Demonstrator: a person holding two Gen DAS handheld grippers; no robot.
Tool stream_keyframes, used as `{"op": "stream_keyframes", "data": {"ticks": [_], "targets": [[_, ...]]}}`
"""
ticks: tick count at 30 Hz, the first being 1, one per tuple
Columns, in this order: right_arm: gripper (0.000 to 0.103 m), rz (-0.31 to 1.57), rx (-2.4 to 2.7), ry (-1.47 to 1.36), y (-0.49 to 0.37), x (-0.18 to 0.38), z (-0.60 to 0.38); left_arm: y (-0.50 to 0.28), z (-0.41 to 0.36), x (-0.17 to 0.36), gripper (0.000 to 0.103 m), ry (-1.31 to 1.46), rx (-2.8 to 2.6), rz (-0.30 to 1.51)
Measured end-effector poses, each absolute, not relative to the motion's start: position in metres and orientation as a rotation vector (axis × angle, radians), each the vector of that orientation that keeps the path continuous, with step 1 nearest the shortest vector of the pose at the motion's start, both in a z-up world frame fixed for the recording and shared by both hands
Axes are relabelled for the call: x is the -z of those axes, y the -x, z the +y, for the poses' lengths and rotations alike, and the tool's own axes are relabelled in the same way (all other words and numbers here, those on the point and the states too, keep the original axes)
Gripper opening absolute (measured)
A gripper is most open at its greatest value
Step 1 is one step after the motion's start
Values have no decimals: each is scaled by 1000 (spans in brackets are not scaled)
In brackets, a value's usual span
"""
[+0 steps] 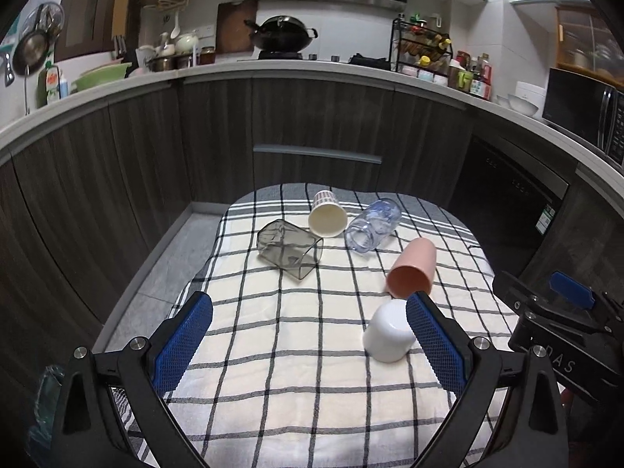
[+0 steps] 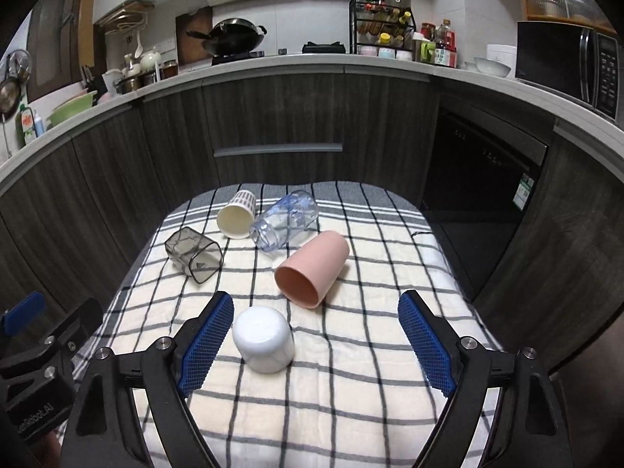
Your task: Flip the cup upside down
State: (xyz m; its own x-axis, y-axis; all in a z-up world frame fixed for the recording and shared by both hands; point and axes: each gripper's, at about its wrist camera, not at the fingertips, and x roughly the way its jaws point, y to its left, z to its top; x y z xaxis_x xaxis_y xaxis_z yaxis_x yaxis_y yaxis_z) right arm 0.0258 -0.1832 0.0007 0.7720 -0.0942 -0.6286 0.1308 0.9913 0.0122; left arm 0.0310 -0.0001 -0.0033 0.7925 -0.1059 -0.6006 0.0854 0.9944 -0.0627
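Observation:
A white cup (image 1: 388, 331) (image 2: 264, 339) stands upside down on the checked cloth (image 1: 296, 351), base up. A pink cup (image 1: 412, 269) (image 2: 312, 273) lies on its side behind it, mouth towards me. A smoky square cup (image 1: 288, 249) (image 2: 194, 255), a cream striped paper cup (image 1: 327, 214) (image 2: 236, 214) and a clear bluish cup (image 1: 372, 225) (image 2: 284, 220) also lie on their sides farther back. My left gripper (image 1: 310, 312) is open and empty; the white cup is just inside its right finger. My right gripper (image 2: 316, 312) is open and empty; the white cup is next to its left finger.
The cloth (image 2: 351, 370) covers a small table in front of dark kitchen cabinets (image 1: 312, 124). The right gripper's body (image 1: 561, 319) shows at the right edge of the left wrist view. The left gripper's body (image 2: 43, 347) shows at the left edge of the right wrist view.

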Motion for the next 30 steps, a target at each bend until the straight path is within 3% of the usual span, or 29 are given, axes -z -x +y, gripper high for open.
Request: {"op": "stream_keyframes", "data": {"ticks": [30], "targets": [[92,639,126,-71,20,-14,-197,9,-13,-10,103,-51,65,604]]}}
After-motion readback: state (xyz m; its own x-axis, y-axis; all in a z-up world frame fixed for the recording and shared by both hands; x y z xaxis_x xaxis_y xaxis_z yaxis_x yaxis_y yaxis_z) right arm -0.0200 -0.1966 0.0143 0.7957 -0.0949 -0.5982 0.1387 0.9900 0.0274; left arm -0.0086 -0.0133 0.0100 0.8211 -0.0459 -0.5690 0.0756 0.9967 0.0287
